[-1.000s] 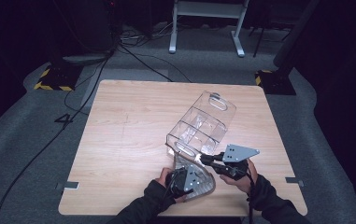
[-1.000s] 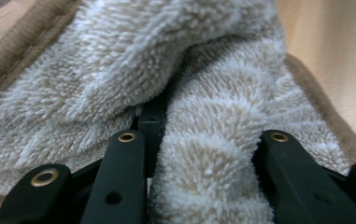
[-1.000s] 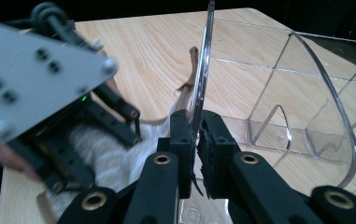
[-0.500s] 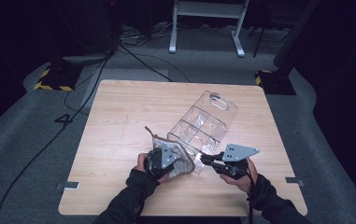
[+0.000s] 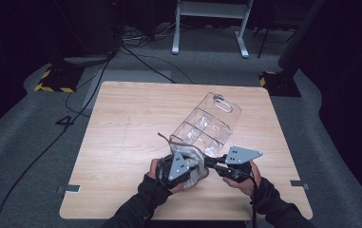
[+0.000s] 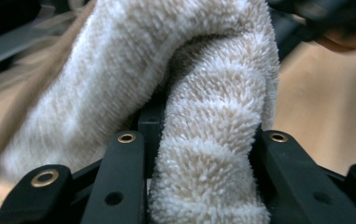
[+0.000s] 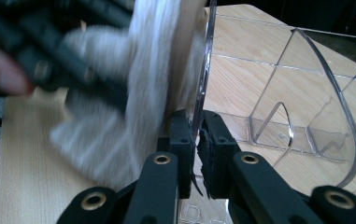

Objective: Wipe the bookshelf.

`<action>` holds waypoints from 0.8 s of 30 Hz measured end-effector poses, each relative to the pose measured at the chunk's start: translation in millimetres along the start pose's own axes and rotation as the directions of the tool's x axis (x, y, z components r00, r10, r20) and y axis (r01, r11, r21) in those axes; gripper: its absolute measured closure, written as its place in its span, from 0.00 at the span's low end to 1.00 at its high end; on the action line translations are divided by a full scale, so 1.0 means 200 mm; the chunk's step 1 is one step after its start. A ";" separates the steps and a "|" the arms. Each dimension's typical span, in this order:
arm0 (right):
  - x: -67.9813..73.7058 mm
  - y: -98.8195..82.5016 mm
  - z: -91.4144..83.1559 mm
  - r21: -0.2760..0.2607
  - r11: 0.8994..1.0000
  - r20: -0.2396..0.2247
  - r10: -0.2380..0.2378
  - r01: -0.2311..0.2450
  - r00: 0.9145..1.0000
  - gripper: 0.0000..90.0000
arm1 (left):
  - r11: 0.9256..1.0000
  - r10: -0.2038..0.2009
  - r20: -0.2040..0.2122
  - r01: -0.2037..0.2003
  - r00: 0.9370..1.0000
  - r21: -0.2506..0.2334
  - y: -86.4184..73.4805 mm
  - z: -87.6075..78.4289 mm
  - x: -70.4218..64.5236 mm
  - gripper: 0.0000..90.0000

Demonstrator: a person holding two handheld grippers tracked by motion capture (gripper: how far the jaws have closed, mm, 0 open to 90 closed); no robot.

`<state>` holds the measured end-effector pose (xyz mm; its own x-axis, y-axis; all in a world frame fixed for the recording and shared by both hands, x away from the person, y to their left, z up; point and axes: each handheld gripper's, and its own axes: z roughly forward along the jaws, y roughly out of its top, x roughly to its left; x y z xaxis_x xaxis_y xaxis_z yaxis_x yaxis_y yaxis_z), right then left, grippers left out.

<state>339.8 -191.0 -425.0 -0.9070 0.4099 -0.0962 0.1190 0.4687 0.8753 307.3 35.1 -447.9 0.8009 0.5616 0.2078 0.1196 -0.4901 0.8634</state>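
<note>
Table's left half [image 5: 121, 142] lies open; clear organizer [image 5: 207, 123] blocks right.

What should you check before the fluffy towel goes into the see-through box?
1. Left gripper holds the towel: ok, the cloth is pinched between its jaws.
2. Right gripper steadies the clear box: ok, its jaws are shut on the box's near wall.
3. Towel is inside a compartment: not ok, it is bunched just outside the near end.
4. Nearest compartment is free: cannot tell, the towel and grippers cover it.
5. Box sits well on the table: ok, away from the edges.
</note>
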 end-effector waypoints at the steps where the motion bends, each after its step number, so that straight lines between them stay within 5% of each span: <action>1: 0.00 0.00 0.00 0.000 1.000 0.006 0.000 0.000 1.000 0.94 | 1.000 0.010 -0.009 -0.010 1.000 -0.003 0.00 0.01 -0.01 0.71; 4: -0.01 -0.01 0.00 -0.003 1.000 0.009 0.011 -0.011 1.000 0.94 | 1.000 -0.020 0.030 0.020 0.999 -0.003 -0.03 0.02 0.00 0.72; 7: 0.00 0.00 0.00 -0.004 1.000 0.010 0.006 -0.006 1.000 0.94 | 0.996 0.038 0.055 -0.043 0.998 0.083 -0.09 0.09 -0.04 0.73; 10: 0.00 0.00 0.00 -0.003 1.000 0.014 0.004 -0.004 1.000 0.94 | 0.990 0.055 0.079 -0.065 0.995 0.126 -0.13 0.13 -0.05 0.73; 14: -0.01 0.00 -0.01 0.001 1.000 0.029 -0.003 0.003 1.000 0.94 | 0.988 -0.013 0.111 -0.005 0.994 0.155 -0.20 0.16 0.01 0.74; 24: -0.03 -0.01 0.00 -0.005 1.000 0.046 0.010 -0.009 0.999 0.95 | 0.973 -0.051 0.089 0.029 0.995 0.229 -0.26 0.09 0.16 0.73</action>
<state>345.2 -195.2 -426.0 -0.8864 0.4499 -0.1094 0.1255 0.4609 0.8785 337.7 66.6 -494.2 0.8430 0.5239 0.1220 0.2738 -0.6131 0.7410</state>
